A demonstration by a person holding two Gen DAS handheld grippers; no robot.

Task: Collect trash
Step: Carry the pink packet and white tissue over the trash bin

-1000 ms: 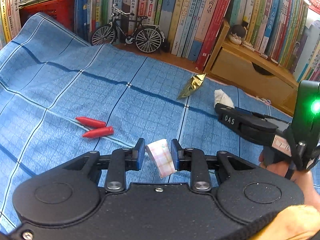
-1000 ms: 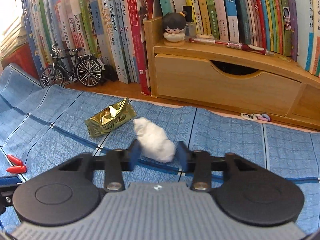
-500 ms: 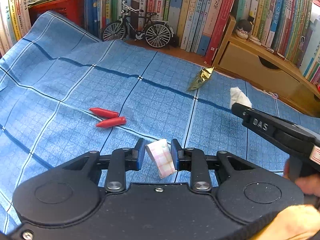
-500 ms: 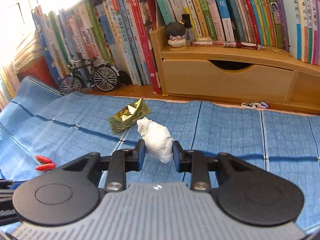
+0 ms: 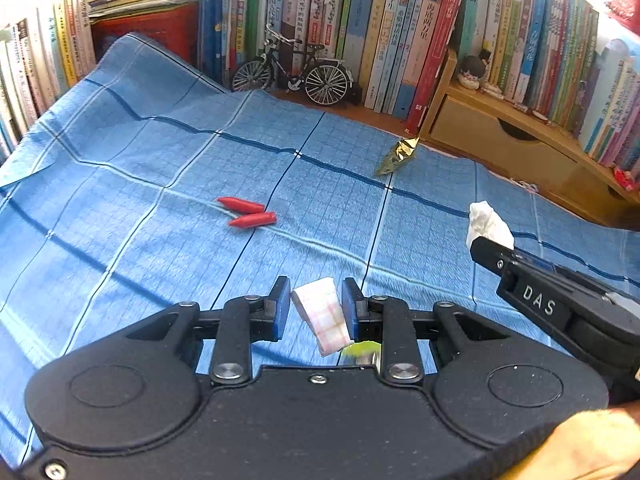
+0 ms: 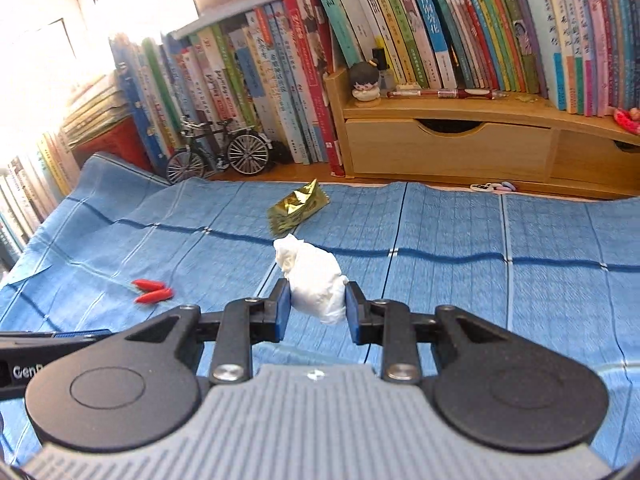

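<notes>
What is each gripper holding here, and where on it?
Left gripper pinches a pink-checked paper scrap across its sides. Right gripper clamps the white tissue wad across its lower half.

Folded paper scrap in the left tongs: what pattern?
The folded paper scrap is white with a pink check grid; the left wrist view shows it best.

cloth [image 5: 140, 168]: blue, dark and pale grid lines
wrapper [image 5: 398, 154]: shiny gold, near the bicycle
peppers [image 5: 248, 213]: red
tissue [image 6: 316, 280]: white
folded paper [image 5: 322, 314]: white, pink check
bicycle [image 5: 292, 74]: black, silver wheels
drawer unit [image 6: 448, 148]: pale wood
</notes>
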